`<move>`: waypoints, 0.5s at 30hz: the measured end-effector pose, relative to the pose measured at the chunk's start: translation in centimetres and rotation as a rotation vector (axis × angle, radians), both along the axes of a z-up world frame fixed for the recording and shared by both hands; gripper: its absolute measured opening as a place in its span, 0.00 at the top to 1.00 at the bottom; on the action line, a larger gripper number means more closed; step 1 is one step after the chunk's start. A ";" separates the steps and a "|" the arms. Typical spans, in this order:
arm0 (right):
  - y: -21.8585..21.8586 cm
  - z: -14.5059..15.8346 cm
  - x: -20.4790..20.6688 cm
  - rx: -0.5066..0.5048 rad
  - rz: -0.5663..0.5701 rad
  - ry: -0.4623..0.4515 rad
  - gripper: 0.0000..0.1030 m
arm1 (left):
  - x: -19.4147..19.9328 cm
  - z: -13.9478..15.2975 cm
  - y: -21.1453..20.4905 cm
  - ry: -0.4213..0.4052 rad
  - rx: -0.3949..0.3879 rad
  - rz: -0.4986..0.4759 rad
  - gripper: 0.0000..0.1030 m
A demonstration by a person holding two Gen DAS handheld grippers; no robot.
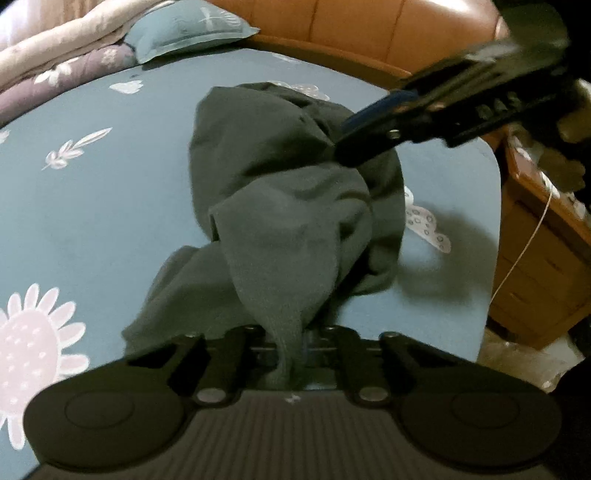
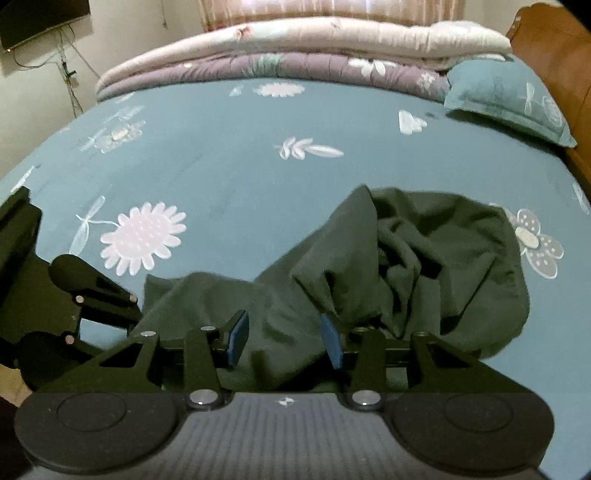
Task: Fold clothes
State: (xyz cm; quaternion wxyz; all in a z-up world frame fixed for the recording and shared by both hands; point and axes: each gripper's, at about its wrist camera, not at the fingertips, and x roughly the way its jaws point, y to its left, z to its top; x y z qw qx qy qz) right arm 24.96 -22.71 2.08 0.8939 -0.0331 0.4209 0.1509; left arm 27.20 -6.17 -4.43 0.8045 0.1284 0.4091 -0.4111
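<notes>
A dark green garment (image 1: 280,177) lies crumpled on the blue flowered bed sheet (image 1: 110,221). My left gripper (image 1: 290,347) is shut on a pinched fold of it, and the cloth rises from the heap into the jaws. In the left wrist view my right gripper (image 1: 343,142) comes in from the upper right, its tips at the garment's far side. In the right wrist view the right gripper (image 2: 283,339) stands open, its blue pads (image 2: 236,338) apart over the garment (image 2: 424,266), with loose cloth between them and not pressed. The left gripper (image 2: 125,306) shows at the left edge.
A folded quilt (image 2: 295,48) and a blue pillow (image 2: 509,99) lie along the far side of the bed. A brown padded headboard (image 1: 369,29) runs behind. A wooden nightstand (image 1: 535,277) with a white cable (image 1: 524,251) stands beside the bed corner. A screen (image 2: 40,18) hangs on the wall.
</notes>
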 end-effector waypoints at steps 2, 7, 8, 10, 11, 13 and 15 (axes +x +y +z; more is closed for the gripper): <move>-0.1 0.6 -0.4 -0.005 -0.008 -0.022 0.51 | 0.3 0.9 1.1 -0.011 -0.011 0.024 0.94; -0.6 0.8 -0.3 0.036 -0.046 -0.044 0.50 | 3.0 3.4 3.7 -0.073 0.009 0.093 0.95; -0.6 0.7 -0.2 0.040 -0.052 -0.043 0.50 | 3.6 3.8 4.3 -0.084 0.019 0.109 0.95; -0.5 0.4 -0.1 0.047 -0.062 -0.040 0.50 | 5.2 4.4 5.3 -0.114 0.052 0.139 0.95; -0.5 0.3 -0.1 0.050 -0.066 -0.039 0.50 | 5.9 4.7 5.8 -0.130 0.070 0.153 0.95; -0.3 0.2 -0.1 0.053 -0.073 -0.038 0.50 | 7.5 5.2 6.8 -0.158 0.106 0.180 0.95; -0.1 0.1 -0.2 0.052 -0.078 -0.041 0.50 | 9.6 5.5 7.8 -0.167 0.144 0.208 0.95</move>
